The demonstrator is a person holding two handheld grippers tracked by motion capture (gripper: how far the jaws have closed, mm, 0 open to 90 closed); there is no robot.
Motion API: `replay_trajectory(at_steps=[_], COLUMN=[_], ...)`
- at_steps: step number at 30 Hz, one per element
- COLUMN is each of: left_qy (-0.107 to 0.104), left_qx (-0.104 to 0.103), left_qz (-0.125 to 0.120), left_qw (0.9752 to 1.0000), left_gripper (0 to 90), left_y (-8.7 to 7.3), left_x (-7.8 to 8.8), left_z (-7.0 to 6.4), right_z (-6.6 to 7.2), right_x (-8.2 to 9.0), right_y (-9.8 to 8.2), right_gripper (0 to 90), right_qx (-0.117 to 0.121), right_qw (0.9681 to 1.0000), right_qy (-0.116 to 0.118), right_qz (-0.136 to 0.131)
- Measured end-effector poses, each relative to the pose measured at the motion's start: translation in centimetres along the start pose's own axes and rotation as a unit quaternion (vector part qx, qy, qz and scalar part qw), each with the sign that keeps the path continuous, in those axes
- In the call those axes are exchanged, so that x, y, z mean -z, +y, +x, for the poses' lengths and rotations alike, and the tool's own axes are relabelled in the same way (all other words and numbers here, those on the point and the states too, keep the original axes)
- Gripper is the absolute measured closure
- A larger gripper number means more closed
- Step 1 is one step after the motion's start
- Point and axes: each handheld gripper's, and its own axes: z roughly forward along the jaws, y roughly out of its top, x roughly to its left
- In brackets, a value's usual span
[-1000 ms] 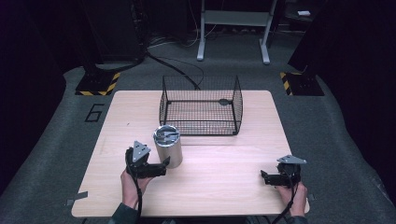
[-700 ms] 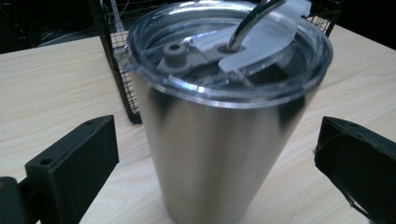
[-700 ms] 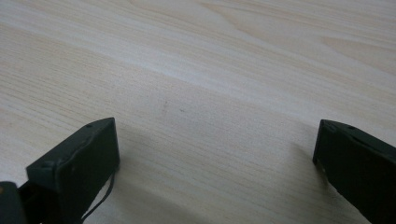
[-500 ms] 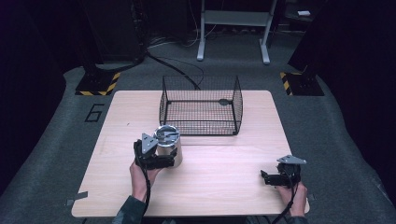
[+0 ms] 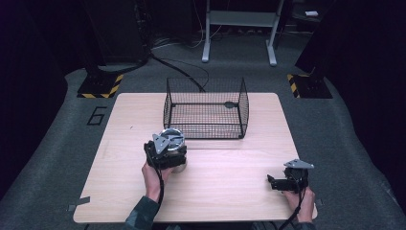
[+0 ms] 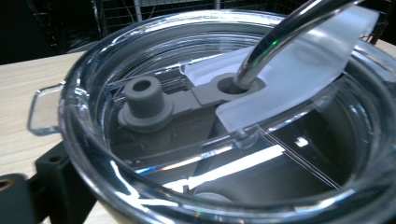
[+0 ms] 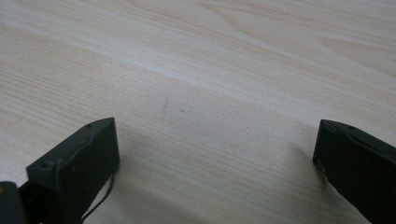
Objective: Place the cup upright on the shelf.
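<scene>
A steel tumbler (image 5: pixel 173 149) stood upright on the table (image 5: pixel 230 191), long axis vertical, just before the wire basket (image 5: pixel 206 108); the left gripper (image 5: pixel 166 152) reached it, grip indiscernible. The right gripper (image 5: pixel 277 182) rested agape.

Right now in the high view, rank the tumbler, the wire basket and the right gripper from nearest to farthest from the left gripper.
1. Tumbler: right at the left gripper, front left of the table.
2. Wire basket: just beyond, at the table's far middle.
3. Right gripper: farthest, near the front right corner.
</scene>
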Motion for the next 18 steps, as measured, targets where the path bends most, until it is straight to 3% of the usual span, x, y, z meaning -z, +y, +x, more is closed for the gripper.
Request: replay_trajectory(at_steps=[12,18], left_qy=[-0.002,-0.004], left_qx=[0.002,-0.01], left_qz=[-0.006,-0.005], left_qw=[1.0,0.9999], left_gripper=[4.0,4.3], left_y=[-0.01,0.07], left_x=[-0.15,0.05], left_z=[0.06,0.24], right_z=[0.01,0.04], right_x=[0.01,0.03], right_y=[0.01,0.0], right_gripper=[0.1,0.1], right_qx=[0.001,-0.001], right_qw=[1.0,1.0], right_qy=[-0.001,-0.001], right_qz=[0.001,0.001])
